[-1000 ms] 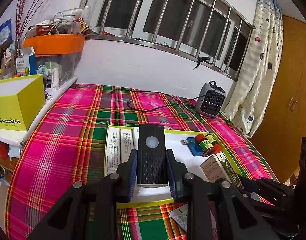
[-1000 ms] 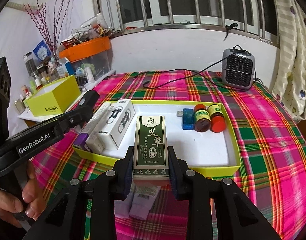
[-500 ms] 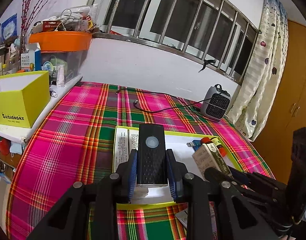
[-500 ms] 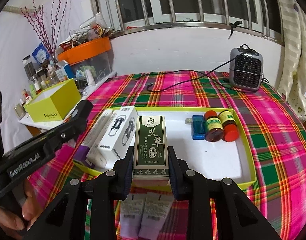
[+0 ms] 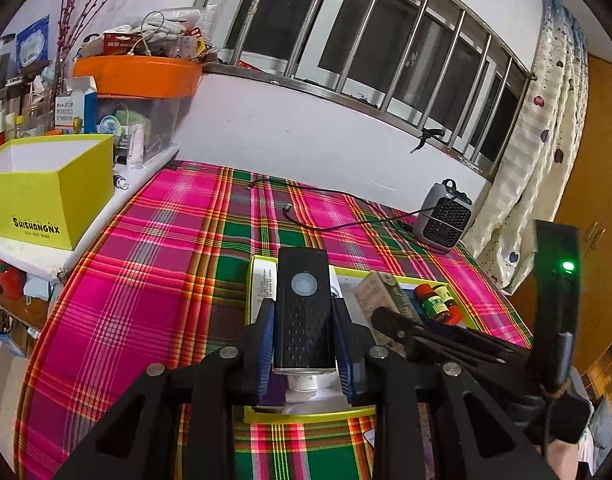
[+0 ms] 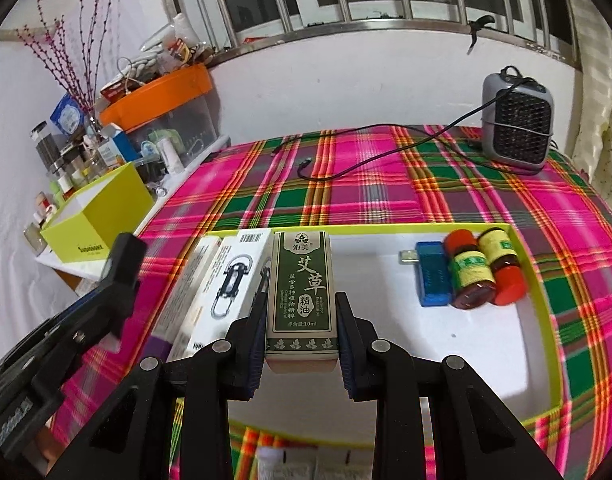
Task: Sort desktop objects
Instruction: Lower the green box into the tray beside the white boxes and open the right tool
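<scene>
Both grippers hovered over the yellow-rimmed tray [image 6: 540,300], the right gripper [image 6: 302,344] clamping a green carton [image 6: 302,292] and the left gripper [image 5: 304,354] a black device [image 5: 303,312], apparently to be sorted beside the boxes inside.

The left tool [image 5: 304,340] reaches up from the bottom centre of its own view, tilted downward, its blue-padded fingers [image 5: 265,344] pressed against both sides of a black perforated rectangular device [image 5: 303,312]. The right tool [image 6: 302,344] rises likewise from the bottom centre of its view, pads clamped on a green-and-white printed carton [image 6: 302,292]. Each tool's black frame also shows at the lower edge of the other's view.
</scene>
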{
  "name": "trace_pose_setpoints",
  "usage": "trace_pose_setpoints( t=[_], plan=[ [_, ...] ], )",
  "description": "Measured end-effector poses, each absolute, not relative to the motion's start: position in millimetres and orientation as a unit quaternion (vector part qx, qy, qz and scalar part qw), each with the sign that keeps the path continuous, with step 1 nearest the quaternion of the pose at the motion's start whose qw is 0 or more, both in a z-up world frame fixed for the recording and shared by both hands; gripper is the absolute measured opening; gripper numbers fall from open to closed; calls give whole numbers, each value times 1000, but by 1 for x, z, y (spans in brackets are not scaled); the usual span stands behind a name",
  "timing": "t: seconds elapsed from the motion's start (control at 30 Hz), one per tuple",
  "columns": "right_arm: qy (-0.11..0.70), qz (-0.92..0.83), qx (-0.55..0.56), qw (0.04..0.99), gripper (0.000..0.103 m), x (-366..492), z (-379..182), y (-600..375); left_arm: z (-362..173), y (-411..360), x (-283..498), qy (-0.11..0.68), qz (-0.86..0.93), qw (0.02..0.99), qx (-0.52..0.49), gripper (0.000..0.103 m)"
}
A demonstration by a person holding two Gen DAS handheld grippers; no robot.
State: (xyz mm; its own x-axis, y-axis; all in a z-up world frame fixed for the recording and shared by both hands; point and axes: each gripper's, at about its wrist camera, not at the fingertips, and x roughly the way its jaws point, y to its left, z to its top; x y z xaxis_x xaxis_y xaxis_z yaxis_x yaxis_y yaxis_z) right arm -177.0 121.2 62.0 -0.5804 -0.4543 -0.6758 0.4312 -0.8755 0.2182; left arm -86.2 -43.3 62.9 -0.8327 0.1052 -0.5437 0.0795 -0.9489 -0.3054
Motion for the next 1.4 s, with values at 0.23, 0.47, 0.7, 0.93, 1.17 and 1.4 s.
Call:
trace_pose_setpoints(
  t=[0.23, 0.47, 0.7, 0.93, 1.17, 1.4],
  plan=[
    [-35, -875, 419, 238, 32, -201, 46, 112, 63, -49, -85, -170, 943, 4, -287, 28],
    [-70, -857, 447, 246, 33, -219, 40, 107, 62, -53, -86, -175, 941, 5, -289, 28],
    [-114, -841, 458, 265, 35, -221, 35, 115, 62, -52, -84, -176, 942, 8, -287, 28],
    [-129, -845, 438, 278, 37, -219, 44, 119, 62, -52, -84, -175, 942, 7, -287, 28],
    [-144, -848, 434, 269, 36, -218, 47, 130, 61, -53, -84, -176, 941, 7, -289, 28],
    [-139, -841, 443, 277, 21, -206, 48, 135, 63, -50, -84, -173, 942, 10, -288, 28]
  ],
)
